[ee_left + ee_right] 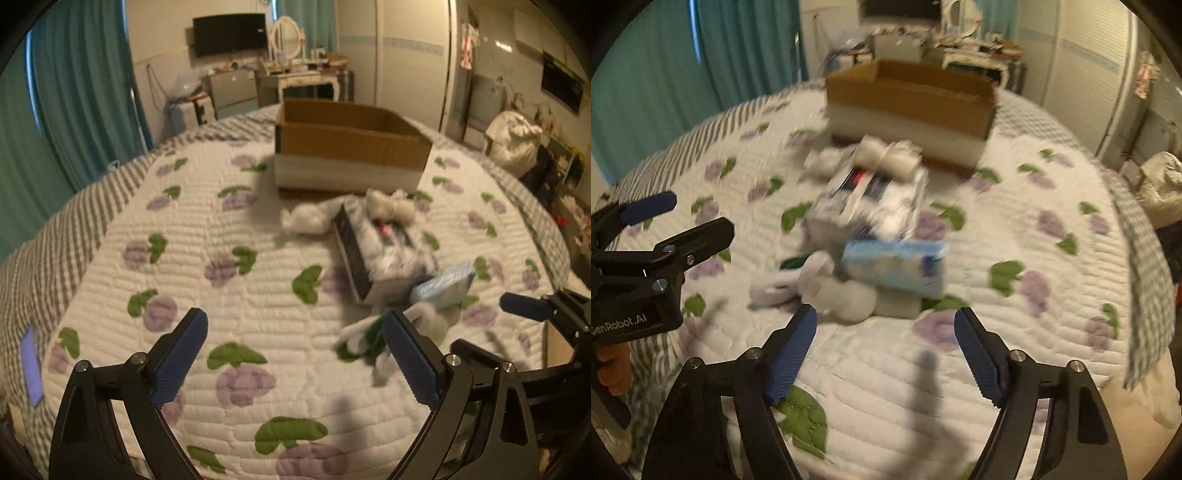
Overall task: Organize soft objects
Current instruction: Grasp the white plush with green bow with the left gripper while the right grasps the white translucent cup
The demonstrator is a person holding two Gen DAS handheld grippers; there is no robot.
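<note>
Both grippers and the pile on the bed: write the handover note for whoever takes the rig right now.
Left gripper: open, empty, above the quilt.
Right gripper: open, empty, just short of the pile.
White plush toy lies nearest; light blue packet and dark printed box behind it; another white soft item at the far end.
Cardboard box is open beyond the pile; its inside is not visible.
Nothing is gripped; the pile remains to sort.

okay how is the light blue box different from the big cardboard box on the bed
The cardboard box is brown with a white band, open-topped and large; the light blue box is small, closed and flat. The cardboard box stands apart farther back, while the light blue box lies in the pile beside the white plush. Both are on the quilt.
</note>
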